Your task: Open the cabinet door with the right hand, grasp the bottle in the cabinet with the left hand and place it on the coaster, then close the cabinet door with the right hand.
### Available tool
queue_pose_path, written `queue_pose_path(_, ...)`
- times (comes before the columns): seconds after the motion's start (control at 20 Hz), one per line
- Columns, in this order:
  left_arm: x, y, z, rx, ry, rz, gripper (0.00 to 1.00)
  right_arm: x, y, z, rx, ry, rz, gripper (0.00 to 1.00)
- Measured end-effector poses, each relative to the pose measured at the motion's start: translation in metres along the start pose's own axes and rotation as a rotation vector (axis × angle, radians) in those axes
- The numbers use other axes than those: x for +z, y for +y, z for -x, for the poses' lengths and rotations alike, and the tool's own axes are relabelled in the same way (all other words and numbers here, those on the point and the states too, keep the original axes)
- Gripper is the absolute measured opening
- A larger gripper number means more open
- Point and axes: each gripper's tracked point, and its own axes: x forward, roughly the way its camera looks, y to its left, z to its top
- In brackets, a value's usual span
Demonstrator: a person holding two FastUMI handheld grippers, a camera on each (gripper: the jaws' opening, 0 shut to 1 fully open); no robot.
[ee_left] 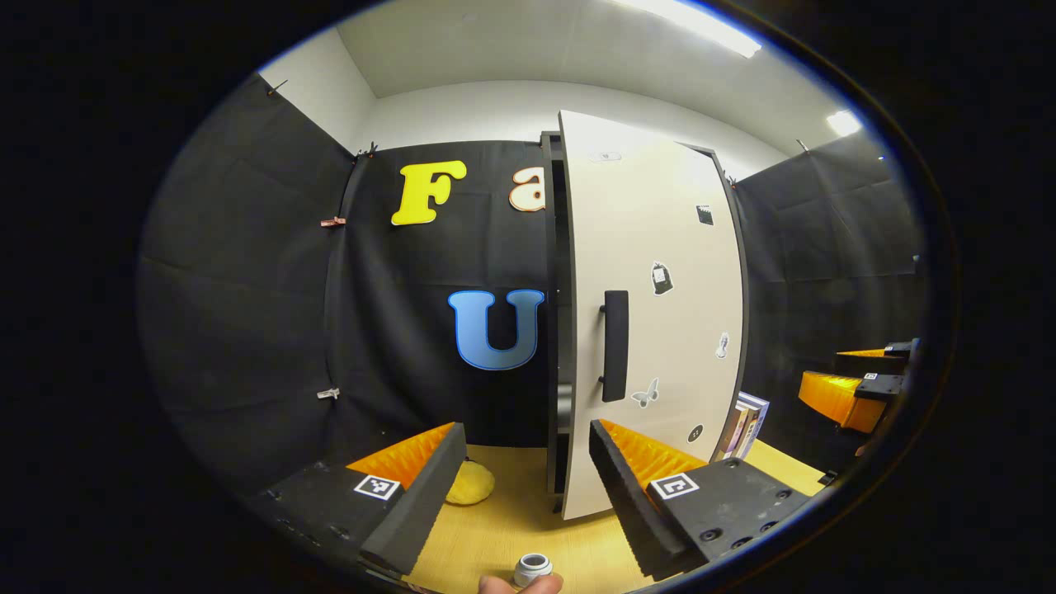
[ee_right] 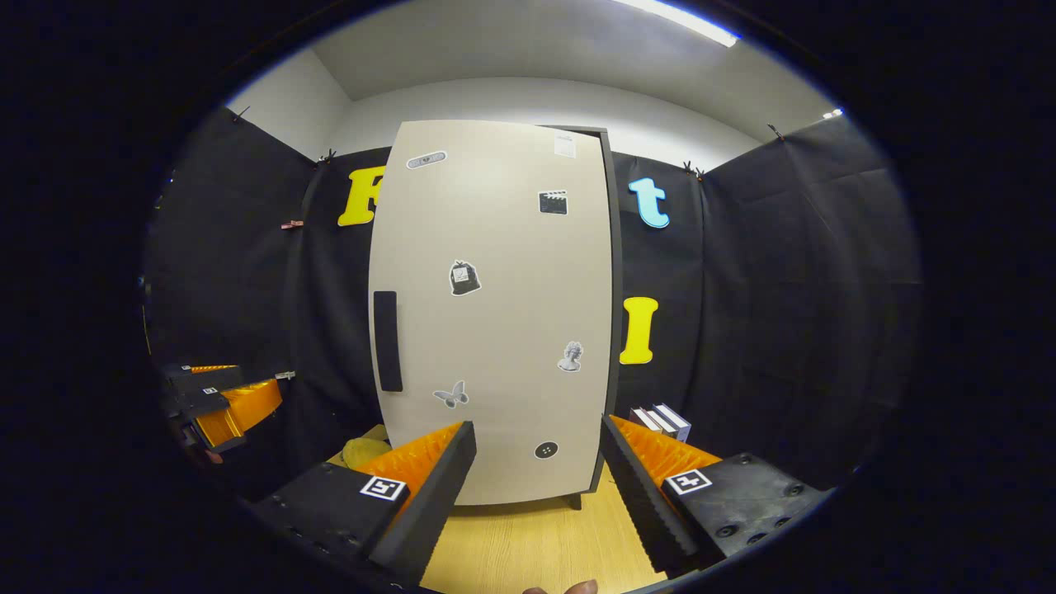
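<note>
- Standing slightly ajar, the tall beige cabinet door (ee_left: 652, 313) with its black vertical handle (ee_left: 615, 346) shows a dark gap along its left edge in the left gripper view; judging by that, opening has barely begun.
- Left gripper (ee_left: 528, 487) and right gripper (ee_right: 536, 487) both have jaws spread apart, holding nothing.
- I cannot see the bottle; presumably it sits inside the cabinet.
- A small grey-white ring-shaped object (ee_left: 533, 568), possibly the coaster, lies on the pale wooden tabletop (ee_left: 528, 511), near a yellow soft lump (ee_left: 470, 483).
- Seen in the right gripper view, the door faces square-on, with stacked books (ee_right: 660, 422) beside the cabinet.
</note>
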Motion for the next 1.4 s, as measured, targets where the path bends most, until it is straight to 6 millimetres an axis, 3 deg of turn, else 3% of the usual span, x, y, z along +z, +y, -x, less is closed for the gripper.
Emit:
queue_pose_path(0.2,-0.01,0.003,-0.002,0.027,0.015,0.001,0.95,-0.001,0.0,-0.008,0.008,-0.017,-0.008,0.98)
queue_pose_path(0.75,-0.009,0.001,0.003,0.078,0.004,-0.011,0.95,-0.001,0.003,-0.025,0.062,-0.017,0.007,0.98)
queue_pose_path(1.4,-0.006,-0.03,0.013,0.11,0.003,-0.018,0.95,0.001,-0.007,-0.023,0.129,-0.012,-0.021,0.98)
